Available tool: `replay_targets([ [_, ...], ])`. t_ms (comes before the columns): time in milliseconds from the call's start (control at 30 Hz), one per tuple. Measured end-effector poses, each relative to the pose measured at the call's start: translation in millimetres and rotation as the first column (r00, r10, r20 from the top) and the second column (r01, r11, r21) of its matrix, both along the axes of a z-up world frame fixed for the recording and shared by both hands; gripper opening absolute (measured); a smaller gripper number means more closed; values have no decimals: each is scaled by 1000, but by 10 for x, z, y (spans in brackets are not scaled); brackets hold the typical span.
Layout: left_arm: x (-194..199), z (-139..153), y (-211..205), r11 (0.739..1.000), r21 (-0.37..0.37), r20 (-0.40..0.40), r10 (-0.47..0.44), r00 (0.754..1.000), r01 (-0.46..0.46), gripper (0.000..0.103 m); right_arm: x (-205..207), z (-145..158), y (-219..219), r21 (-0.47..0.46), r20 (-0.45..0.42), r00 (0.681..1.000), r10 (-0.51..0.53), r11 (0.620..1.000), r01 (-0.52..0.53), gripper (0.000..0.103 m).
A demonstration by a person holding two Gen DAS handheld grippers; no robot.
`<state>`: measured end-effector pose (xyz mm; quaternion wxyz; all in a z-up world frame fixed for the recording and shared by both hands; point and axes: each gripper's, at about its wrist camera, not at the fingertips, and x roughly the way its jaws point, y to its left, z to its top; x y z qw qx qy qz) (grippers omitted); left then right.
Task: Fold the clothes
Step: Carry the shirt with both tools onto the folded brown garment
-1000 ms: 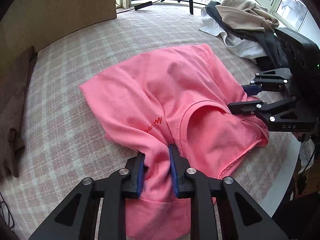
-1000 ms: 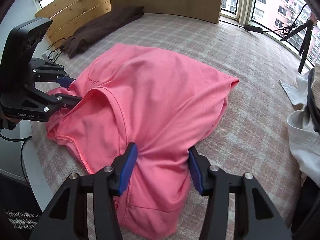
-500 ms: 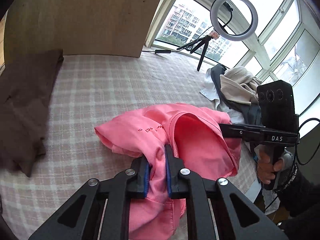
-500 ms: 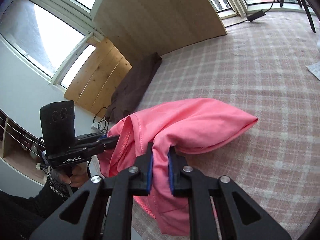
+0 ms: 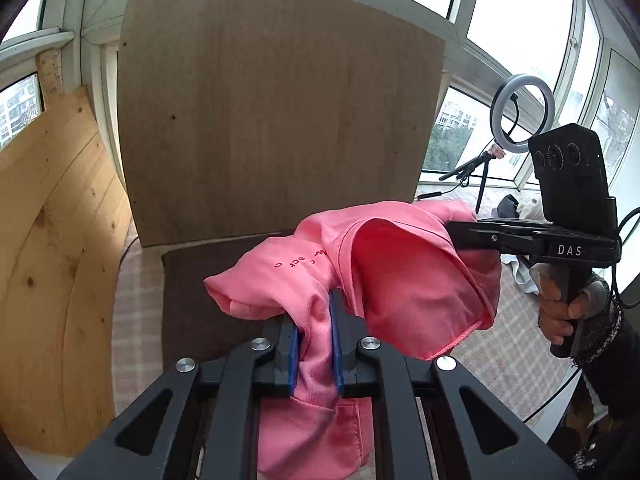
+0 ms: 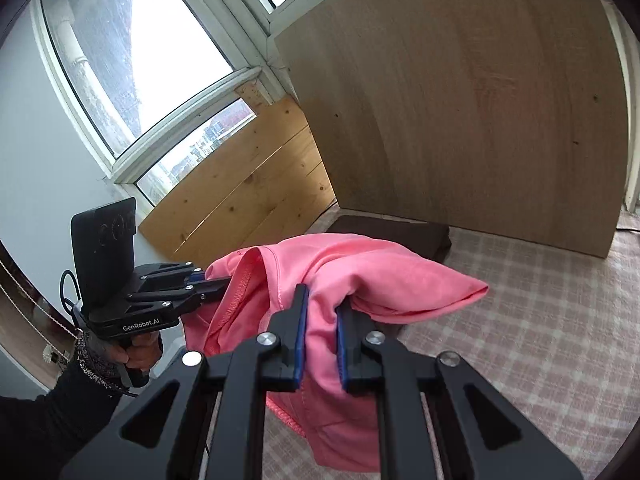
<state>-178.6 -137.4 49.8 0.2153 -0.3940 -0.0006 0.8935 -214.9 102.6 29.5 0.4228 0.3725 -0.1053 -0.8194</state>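
A: Start nearest; what do the left fingers have?

B: The left gripper [image 5: 314, 344] is clamped on a bunched fold of the pink garment [image 5: 400, 280]; cloth fills the gap between its blue pads and hangs below them; the right gripper [image 6: 322, 340] grips another bunch of the same garment in the same way.

A: So where does the garment lie relative to both?

B: It hangs in the air between them, clear of the checked bed cover [image 6: 540, 320]; from the left wrist view it runs forward and to the right, ending at the other gripper's tips; from the right wrist view it runs forward and to the left; its long axis spans tool to tool, with slack sagging in the middle.

A: Which hand is nearer the bed?

B: I cannot tell; both look raised alike; my judgement is that the next move turns on drawing the two grips apart along that axis before laying it down.

A: And beyond?

B: A dark brown cloth [image 6: 400, 232] lies on the bed; behind it stands a wooden board [image 5: 280, 120].
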Motion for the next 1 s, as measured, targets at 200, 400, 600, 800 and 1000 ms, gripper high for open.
replay_targets([
  [200,-426,-737,-622,974,-221,184,97,978,-55,25,-460,-426,-701,88,126,992,13,996,-25,13],
  [400,-360,-1002,-1054,968,-172,237,219,946,-181,37,-560,-1217,-597,204,357,933,-35,978,-41,20],
  [600,-1002,-998,-1086,953,-116,224,299,927,-280,43,-1030,-1044,-545,105,278,957,-82,993,54,28],
  [800,-1456,-1460,-1384,948,-87,325,316,891,-305,44,-1411,-1106,-847,157,230,972,-38,988,2,28],
  [1000,-1542,-1713,-1413,952,-99,355,306,883,-290,53,-1554,-1254,-923,184,224,975,5,982,-47,29],
])
